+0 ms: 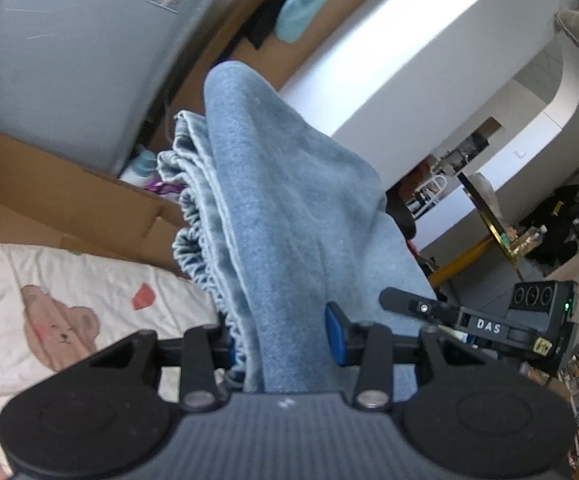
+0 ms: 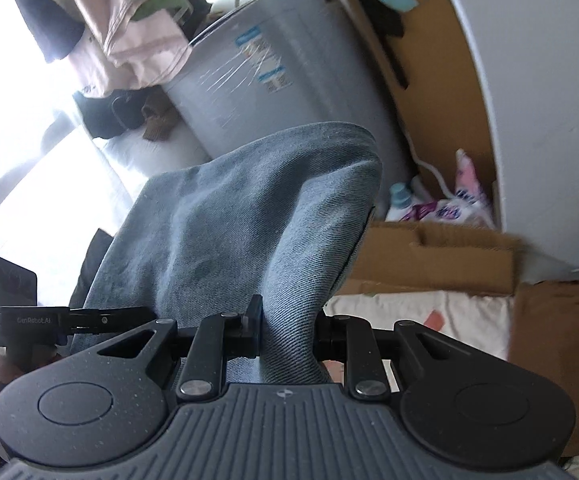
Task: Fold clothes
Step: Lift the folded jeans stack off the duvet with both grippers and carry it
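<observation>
A light blue denim garment (image 1: pixel 273 208) with a gathered elastic edge is bunched between the jaws of my left gripper (image 1: pixel 285 340), which is shut on it. The cloth stands up ahead of the jaws, lifted off the bed. In the right wrist view the same denim garment (image 2: pixel 249 216) drapes up from my right gripper (image 2: pixel 289 332), also shut on a fold of it. The right gripper's body (image 1: pixel 489 322) shows at the right of the left wrist view. The left gripper's body (image 2: pixel 5 300) shows at the left of the right wrist view, with a hand under it.
A white bedsheet with a bear print (image 1: pixel 49 312) lies below. Cardboard boxes (image 1: pixel 69 200) (image 2: pixel 441 256) stand beyond it, with a grey appliance (image 2: pixel 289 80), detergent bottles (image 2: pixel 465 196) and hanging clothes (image 2: pixel 137 32). A white wall (image 1: pixel 409 60) rises on the right.
</observation>
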A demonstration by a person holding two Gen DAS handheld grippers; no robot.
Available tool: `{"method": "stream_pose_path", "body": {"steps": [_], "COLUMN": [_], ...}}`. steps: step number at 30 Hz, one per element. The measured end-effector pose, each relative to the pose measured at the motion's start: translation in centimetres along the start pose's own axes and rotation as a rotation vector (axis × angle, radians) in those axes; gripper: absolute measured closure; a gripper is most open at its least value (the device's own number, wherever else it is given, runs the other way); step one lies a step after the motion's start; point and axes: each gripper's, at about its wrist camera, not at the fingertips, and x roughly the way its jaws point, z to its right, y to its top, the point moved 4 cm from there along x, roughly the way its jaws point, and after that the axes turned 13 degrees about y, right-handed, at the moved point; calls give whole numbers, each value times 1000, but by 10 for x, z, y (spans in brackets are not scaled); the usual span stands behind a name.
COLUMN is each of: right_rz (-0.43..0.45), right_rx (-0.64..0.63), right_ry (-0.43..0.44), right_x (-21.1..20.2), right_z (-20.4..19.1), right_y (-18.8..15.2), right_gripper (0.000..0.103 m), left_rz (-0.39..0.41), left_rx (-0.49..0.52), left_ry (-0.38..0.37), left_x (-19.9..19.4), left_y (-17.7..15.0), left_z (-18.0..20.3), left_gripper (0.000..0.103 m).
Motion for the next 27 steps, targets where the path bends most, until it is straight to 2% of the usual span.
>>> {"method": "stream_pose_path", "body": {"steps": [16,27], "right_rz": [65,108], "right_rx": [10,21], "right_ry": [-103,-192], "right_x": [-77,-110], "right_z": [78,117], "right_y": [45,49], "right_gripper": [81,81], "left_rz": [-35,-65], "left_rx": [34,79], "left_ry": [-80,-149], "left_x": [73,123], "left_y": [7,6], "left_z": [85,116], "left_gripper": [60,61]}}
